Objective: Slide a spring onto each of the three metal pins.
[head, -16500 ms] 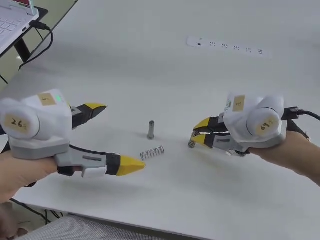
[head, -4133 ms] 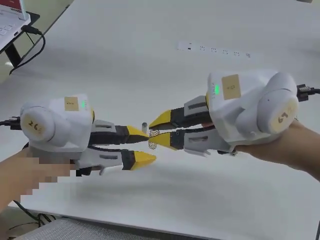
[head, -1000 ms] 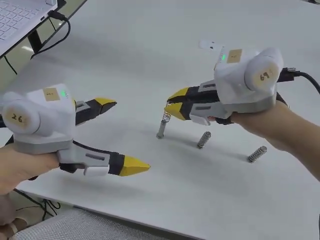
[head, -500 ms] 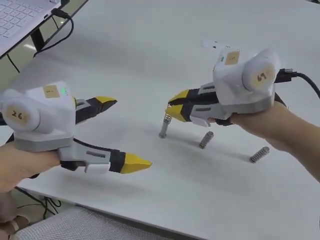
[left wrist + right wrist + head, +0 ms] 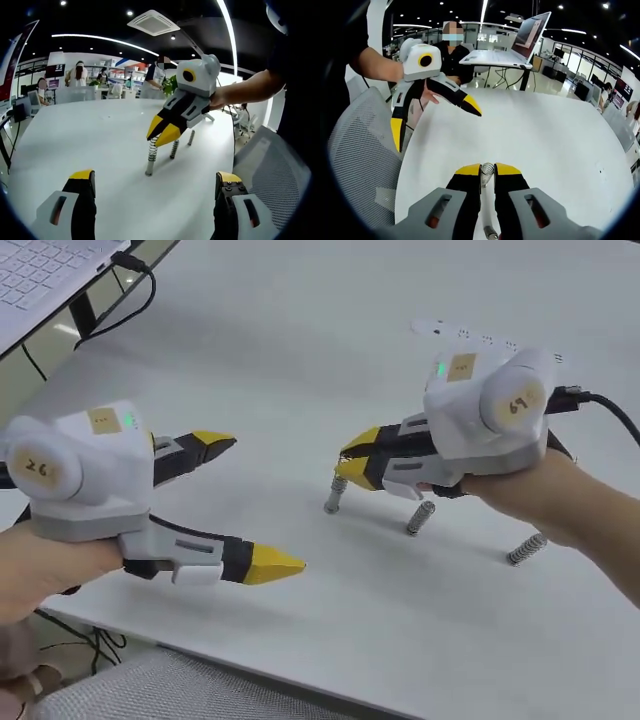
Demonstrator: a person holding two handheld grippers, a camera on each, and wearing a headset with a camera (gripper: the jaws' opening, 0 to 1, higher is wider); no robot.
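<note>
Three metal pins stand in a row on the white table (image 5: 300, 350). The middle pin (image 5: 420, 517) and the right pin (image 5: 527, 548) each wear a spring. On the left pin (image 5: 333, 502) sits a third spring (image 5: 338, 490), and my right gripper (image 5: 347, 466) is shut on its upper end from above. In the right gripper view that spring (image 5: 487, 176) shows pinched between the yellow tips of the right gripper (image 5: 488, 170). My left gripper (image 5: 245, 503) hovers wide open to the left, holding nothing; in its own view the left gripper (image 5: 155, 176) faces the left pin (image 5: 152, 151).
A white power strip (image 5: 480, 337) lies at the back of the table. A laptop (image 5: 40, 270) with a black cable (image 5: 130, 300) sits at the far left. A grey mesh chair (image 5: 200, 690) is below the table's near edge. People stand in the room behind.
My right gripper has sunk a little along the left pin with the spring. The left gripper has stayed open in about the same place.
</note>
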